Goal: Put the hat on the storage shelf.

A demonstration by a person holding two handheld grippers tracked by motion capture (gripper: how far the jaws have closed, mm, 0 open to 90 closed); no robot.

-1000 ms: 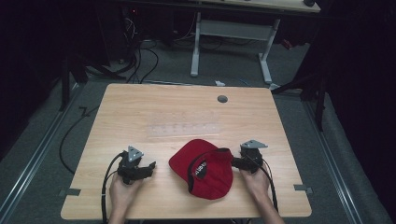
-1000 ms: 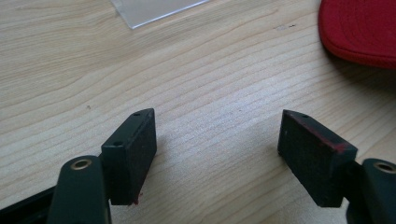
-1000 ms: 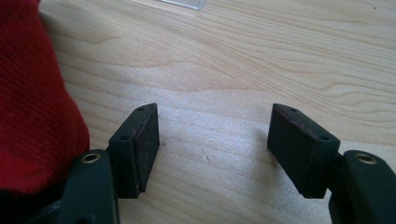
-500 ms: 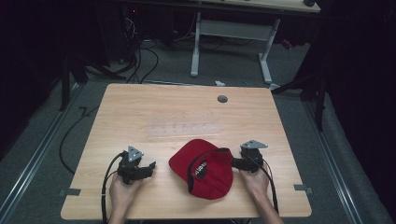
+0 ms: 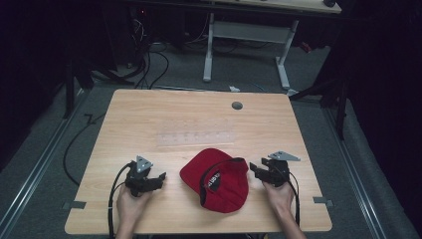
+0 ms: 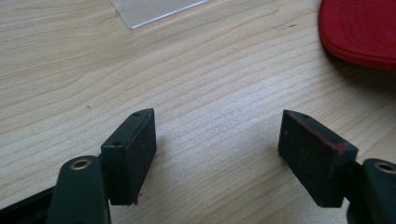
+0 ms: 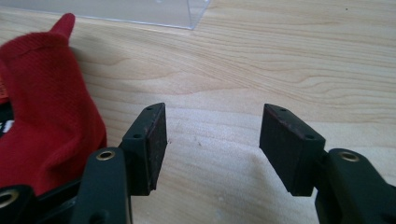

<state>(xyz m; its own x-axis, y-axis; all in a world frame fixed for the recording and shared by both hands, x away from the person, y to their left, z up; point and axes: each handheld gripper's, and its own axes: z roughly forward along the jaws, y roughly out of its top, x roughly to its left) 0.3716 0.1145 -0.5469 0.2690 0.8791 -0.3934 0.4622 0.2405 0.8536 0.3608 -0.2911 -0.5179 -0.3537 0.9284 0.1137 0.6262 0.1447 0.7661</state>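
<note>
Red caps: one (image 5: 216,179), at the table's 6 o'clock | Clear plastic trays: one (image 5: 195,138), at centre | Grey round plugs: one (image 5: 237,105), at 1 o'clock | Handheld grippers: two, left gripper (image 5: 158,179) and right gripper (image 5: 254,170) | Wooden tables: one (image 5: 149,114)

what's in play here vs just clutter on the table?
In play:
- red cap, lying between the two tongs
- left tongs, open, nothing between them
- right tongs, open beside the cap; jaws have just been closing, nothing between them

Lying about:
- clear plastic sheet, mid-table
- grey round plug, far edge
</note>
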